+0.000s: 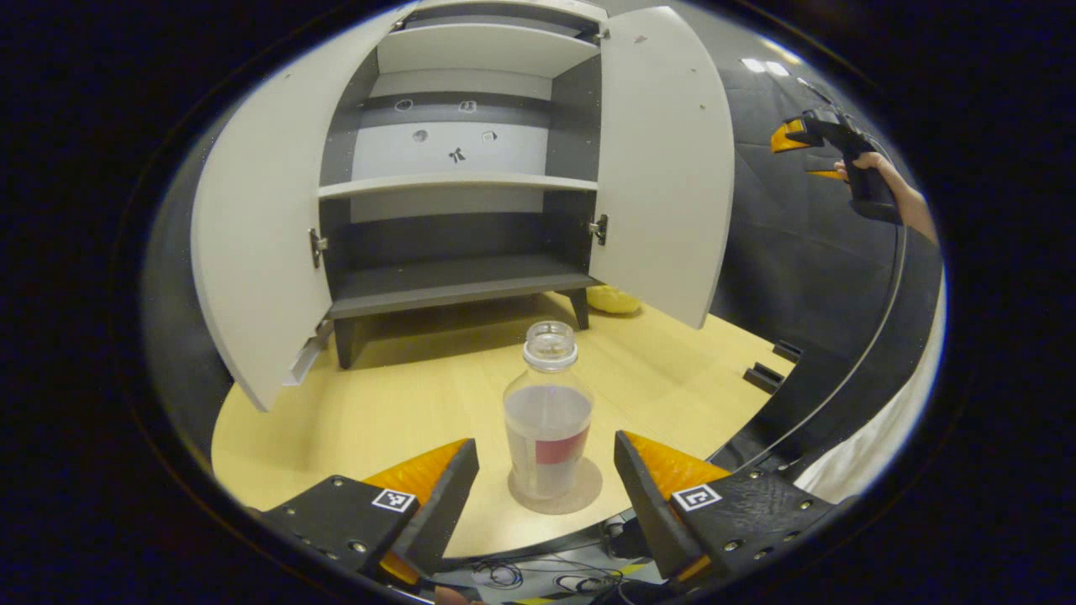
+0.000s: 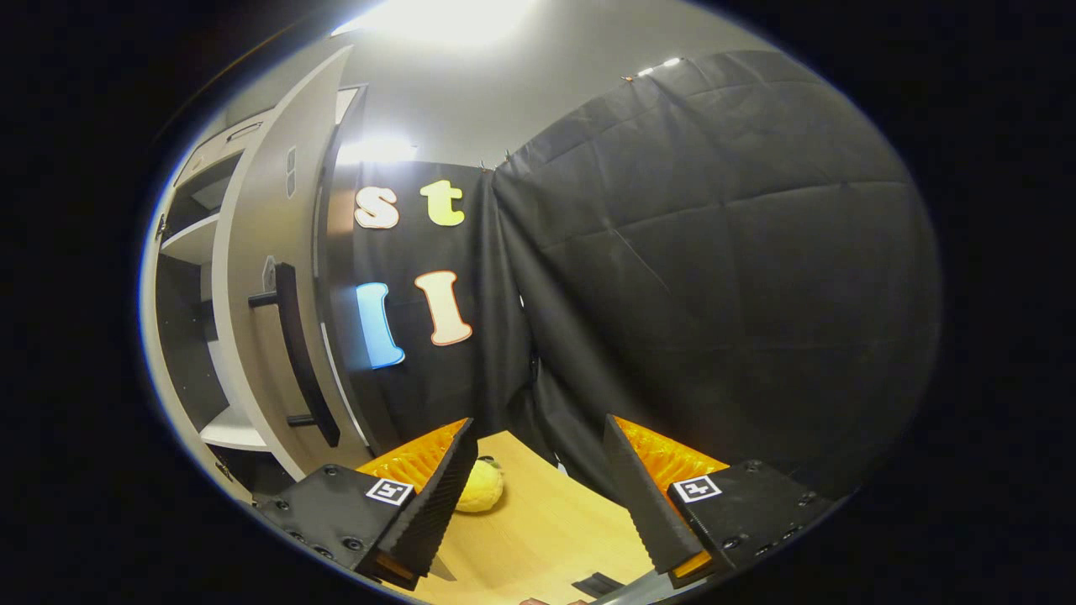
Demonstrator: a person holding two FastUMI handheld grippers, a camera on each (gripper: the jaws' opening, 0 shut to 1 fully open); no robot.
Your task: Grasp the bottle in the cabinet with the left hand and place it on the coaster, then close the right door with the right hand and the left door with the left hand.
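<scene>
We find the bottle [image 1: 548, 420] upright on the coaster [image 1: 556, 491] on the table [image 1: 378, 420], between the spread fingers of the left gripper [image 1: 546, 470], neither finger touching it. The right gripper [image 2: 538, 458], also spread and empty, is raised beside the outer face of the right door [image 2: 261, 319] near its handle [image 2: 298, 353]. Risks as we judge them: withdrawing the left gripper crookedly could tip the tall bottle; swinging the left door [image 1: 252, 244] carelessly could bring the arm across it.

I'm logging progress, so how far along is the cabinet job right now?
Done: the bottle stands on the coaster, between the open left gripper fingers. In hand: the open right gripper is near the right door. Left: both doors, including the left door, are open.
</scene>
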